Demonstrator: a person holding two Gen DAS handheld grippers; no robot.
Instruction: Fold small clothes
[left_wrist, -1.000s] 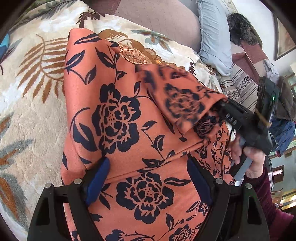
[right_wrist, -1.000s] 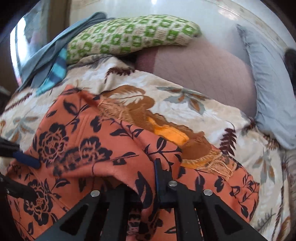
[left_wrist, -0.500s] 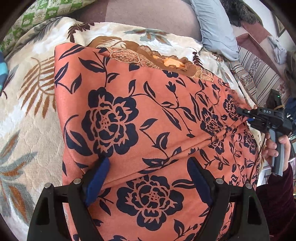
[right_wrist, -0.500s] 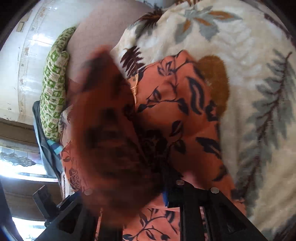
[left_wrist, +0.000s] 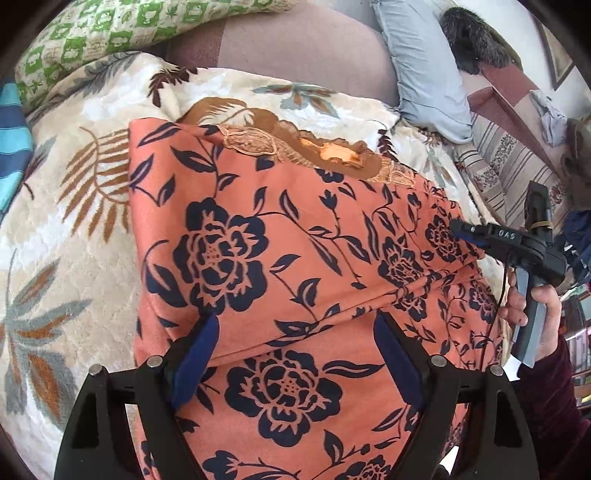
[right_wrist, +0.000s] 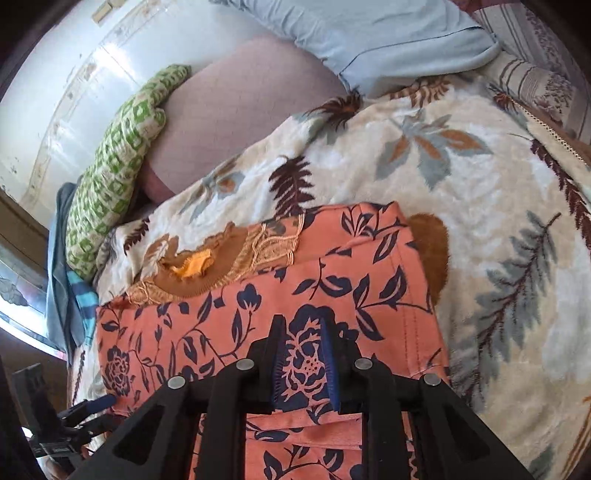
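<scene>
An orange garment (left_wrist: 258, 229) with dark blue flowers lies folded on the blanket, its lace neckline (left_wrist: 255, 144) at the far edge. My left gripper (left_wrist: 291, 332) hovers open and wide over the near fold line, with nothing pinched. In the left wrist view my right gripper (left_wrist: 458, 230) sits at the garment's right edge, held by a hand (left_wrist: 539, 306). In the right wrist view the right gripper (right_wrist: 302, 325) stands slightly parted over the flat garment (right_wrist: 221, 325). Its pads are off the cloth, which lies loose below them.
A cream blanket with a leaf print (left_wrist: 66, 221) covers the bed around the garment. A green checked pillow (left_wrist: 110, 33), a mauve cushion (left_wrist: 295, 48) and a pale blue pillow (left_wrist: 424, 74) line the far side. A striped blue cloth (left_wrist: 11, 147) lies at left.
The right gripper carried a flap of the garment across to the right, laid it flat and let go. The left gripper stayed open and drew back a little.
</scene>
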